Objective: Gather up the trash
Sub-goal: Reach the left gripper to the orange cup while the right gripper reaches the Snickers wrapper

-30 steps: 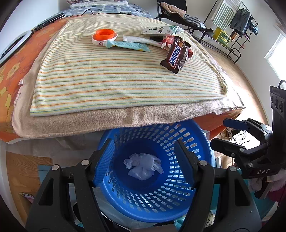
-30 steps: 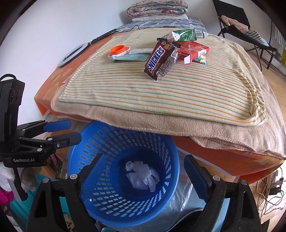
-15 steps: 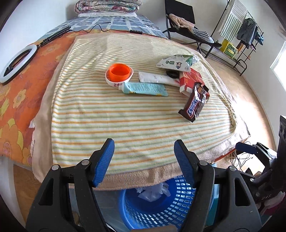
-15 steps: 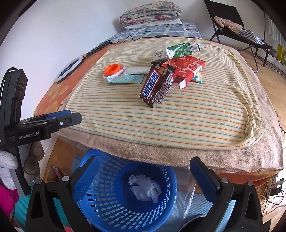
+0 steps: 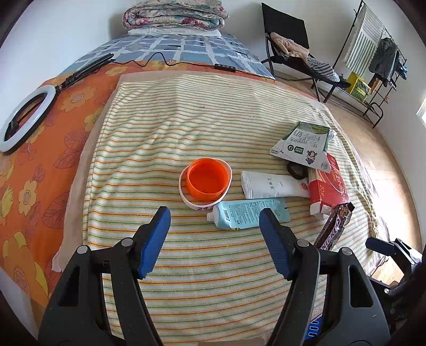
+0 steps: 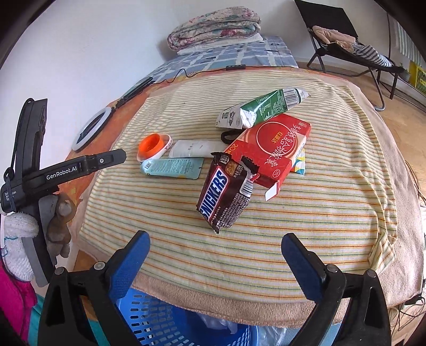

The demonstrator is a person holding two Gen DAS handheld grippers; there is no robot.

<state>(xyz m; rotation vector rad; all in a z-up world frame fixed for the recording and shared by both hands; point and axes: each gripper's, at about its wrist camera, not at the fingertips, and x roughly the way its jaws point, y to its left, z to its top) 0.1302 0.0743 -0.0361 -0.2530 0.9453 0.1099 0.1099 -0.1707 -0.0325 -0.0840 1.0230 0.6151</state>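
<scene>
Trash lies on a striped towel [image 5: 186,127] on the bed: an orange cap [image 5: 207,182] in a white ring, a teal tube [image 5: 250,214], a white tube [image 5: 274,185], a red box [image 6: 271,149], a green-white carton [image 6: 261,109] and a Snickers wrapper [image 6: 226,194]. My left gripper [image 5: 215,241] is open and empty, just in front of the teal tube. My right gripper [image 6: 215,263] is open and empty, in front of the Snickers wrapper. The blue basket [image 6: 159,322] stands below the bed edge.
A ring light [image 5: 21,119] and its cable lie on the orange sheet at the left. Folded quilts [image 5: 173,13] sit at the head of the bed. A black chair [image 5: 290,53] and a clothes rack [image 5: 372,58] stand at the right.
Both grippers have risen from over the blue basket and moved forward above the bed. The basket has dropped almost out of view. Both stay open and empty.
</scene>
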